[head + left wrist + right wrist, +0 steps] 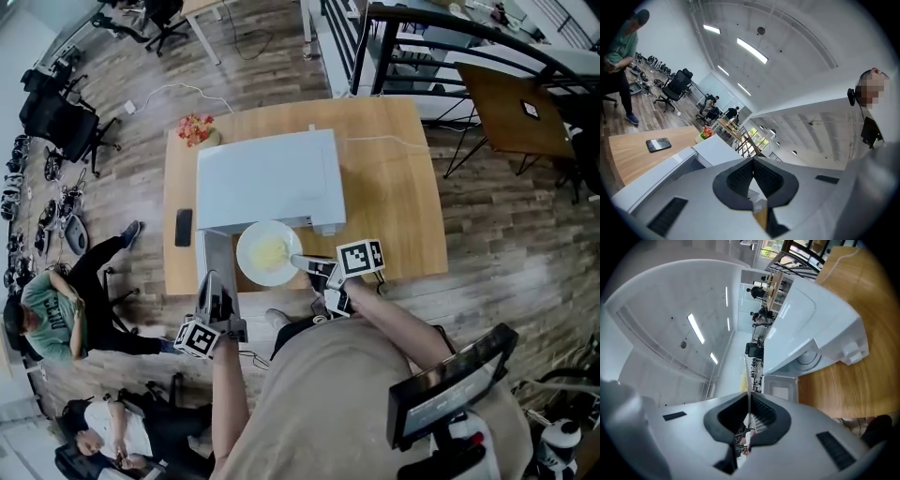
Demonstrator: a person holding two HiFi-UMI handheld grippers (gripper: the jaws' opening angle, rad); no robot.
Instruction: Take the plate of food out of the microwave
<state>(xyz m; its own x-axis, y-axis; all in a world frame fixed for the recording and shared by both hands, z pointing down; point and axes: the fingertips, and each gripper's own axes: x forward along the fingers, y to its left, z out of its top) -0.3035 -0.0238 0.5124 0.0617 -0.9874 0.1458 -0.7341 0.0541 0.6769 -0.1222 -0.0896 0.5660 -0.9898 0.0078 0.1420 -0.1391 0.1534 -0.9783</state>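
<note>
Microwave (267, 178) on table (394, 187), door (217, 255) swung open; cavity hidden from head view. Plate (253, 270) at its mouth, mostly outside, yellow food (271, 251) on it. Right gripper (302, 262) clamped on the plate's rim, which its own view shows only edge-on. Left gripper (214, 292) jaws together, empty, by the door.

On my feed, the person working for me wears a beige short-sleeved shirt (319, 403). My left gripper (212, 281) and right gripper (300, 262) are light grey. Each carries a white marker cube (361, 256) printed with black squares. Seen from their own cameras, both grippers have broad, smooth, pale grey shells. Black ribbed pads (740, 176) sit in a dark rounded recess, with a black rectangular slot (668, 215) on either side.
</note>
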